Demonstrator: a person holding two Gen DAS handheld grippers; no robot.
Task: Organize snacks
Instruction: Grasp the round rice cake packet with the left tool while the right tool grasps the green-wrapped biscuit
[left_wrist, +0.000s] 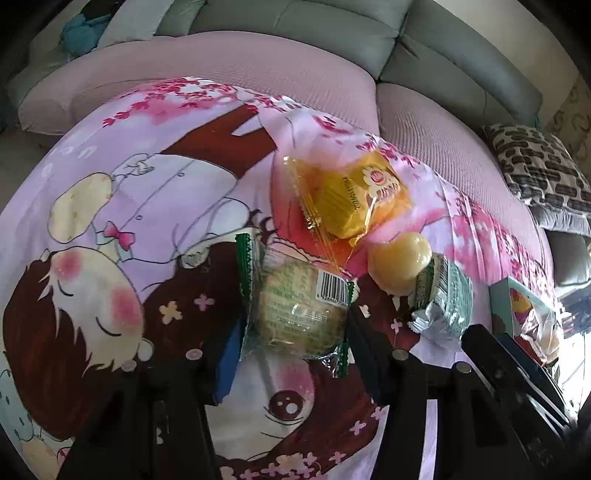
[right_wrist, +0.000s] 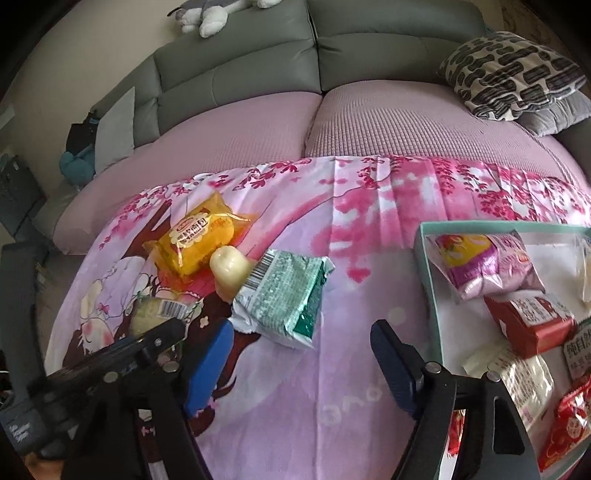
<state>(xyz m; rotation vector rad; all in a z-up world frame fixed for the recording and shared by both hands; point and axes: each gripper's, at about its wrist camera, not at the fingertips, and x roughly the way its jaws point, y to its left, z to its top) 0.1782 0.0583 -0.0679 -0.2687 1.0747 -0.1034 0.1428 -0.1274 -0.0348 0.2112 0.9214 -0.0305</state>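
Observation:
My left gripper (left_wrist: 295, 365) is open, its jaws on either side of a round pastry in a clear green-edged wrapper (left_wrist: 295, 314), which also shows in the right wrist view (right_wrist: 155, 314). Beyond it lie a yellow bread pack (left_wrist: 347, 199), a pale round bun (left_wrist: 400, 262) and a green-and-silver packet (left_wrist: 443, 302). My right gripper (right_wrist: 303, 362) is open and empty above the cloth, just short of the green-and-silver packet (right_wrist: 284, 299). A teal-rimmed tray (right_wrist: 424, 266) at the right holds several wrapped snacks.
A pink cartoon-print cloth (right_wrist: 332, 406) covers the surface. Behind it is a pink-covered grey sofa (right_wrist: 332, 122) with a patterned cushion (right_wrist: 513, 74) and a plush toy (right_wrist: 210, 14). My left gripper's finger (right_wrist: 147, 339) shows at the left of the right wrist view.

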